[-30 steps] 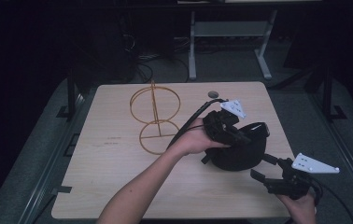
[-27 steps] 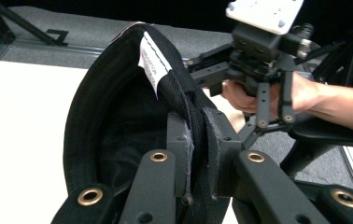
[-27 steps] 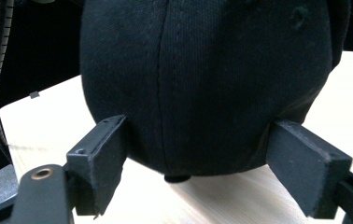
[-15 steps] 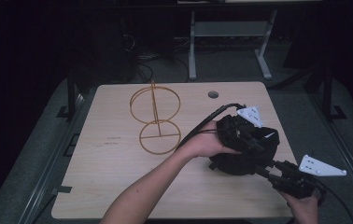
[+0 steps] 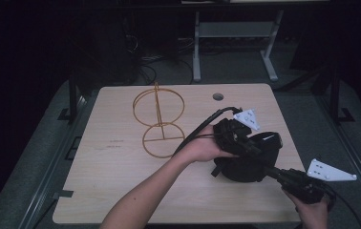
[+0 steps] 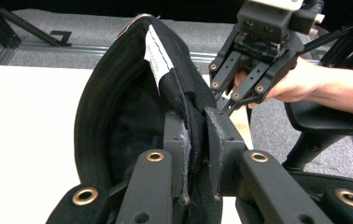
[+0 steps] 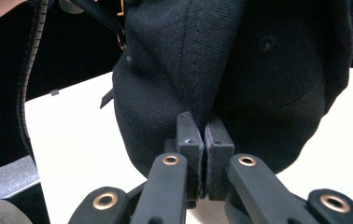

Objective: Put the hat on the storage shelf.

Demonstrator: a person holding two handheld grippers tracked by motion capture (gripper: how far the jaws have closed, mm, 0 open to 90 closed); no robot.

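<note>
A black fabric cap (image 5: 248,160) sits right of centre, stretched between both tools: left gripper (image 5: 233,136) clenched on its upper-left edge, right gripper (image 5: 276,172) just closing, pinching its lower-right side

The right half of the table (image 5: 121,191) is taken up by the black cap (image 5: 248,164), which is clamped between the left gripper (image 5: 245,143) and the right gripper (image 5: 276,172), so no passage is left between the two. Near the far edge, left of centre, the way is barred by the gold wire stand (image 5: 158,119). Bare tabletop is left along the left side and the near left corner.
</note>
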